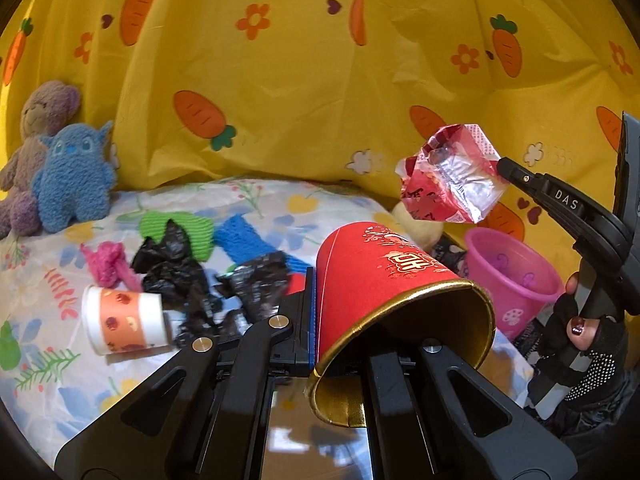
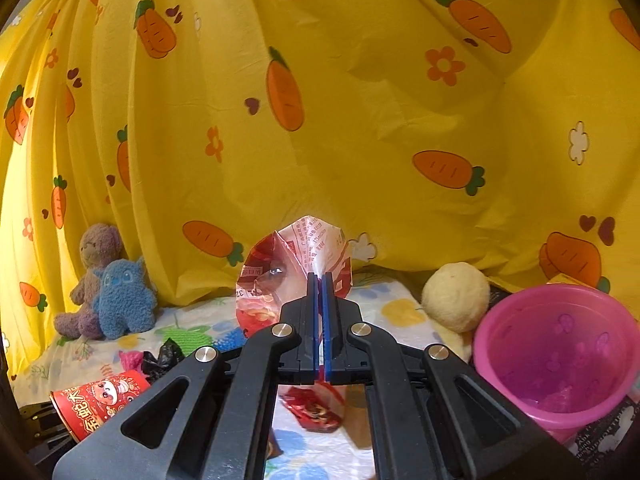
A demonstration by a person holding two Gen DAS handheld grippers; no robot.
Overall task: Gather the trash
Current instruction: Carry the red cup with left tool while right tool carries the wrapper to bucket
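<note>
The work surface is a bed covered by a floral sheet (image 1: pixel 36 364), closed off at the back by a yellow carrot-print curtain (image 1: pixel 304 80) that hangs down to the sheet. Two plush toys (image 1: pixel 60 168) sit against the curtain at the far left. A pink bucket (image 2: pixel 560 356) stands at the right side, mouth open and tilted toward the right wrist camera, with a cream plush ball (image 2: pixel 456 296) just beside it. The air above the middle of the bed is free up to the curtain.

Loose trash on the sheet: a white and orange paper cup (image 1: pixel 124 320) lying on its side, touching crumpled black plastic bags (image 1: pixel 180 276). Green, blue and pink knitted pieces (image 1: pixel 236 236) lie behind the bags.

The left gripper (image 1: pixel 312 320) has its fingers clamped on the wall of a red paper cup (image 1: pixel 384 280), held tilted above the sheet, gold-rimmed mouth toward the camera.

The right gripper (image 2: pixel 319 280) points roughly level, fingers pressed together on a crumpled red and clear wrapper (image 2: pixel 288 280), held in the air left of the bucket. A gloved hand (image 1: pixel 588 332) grips its handle.
</note>
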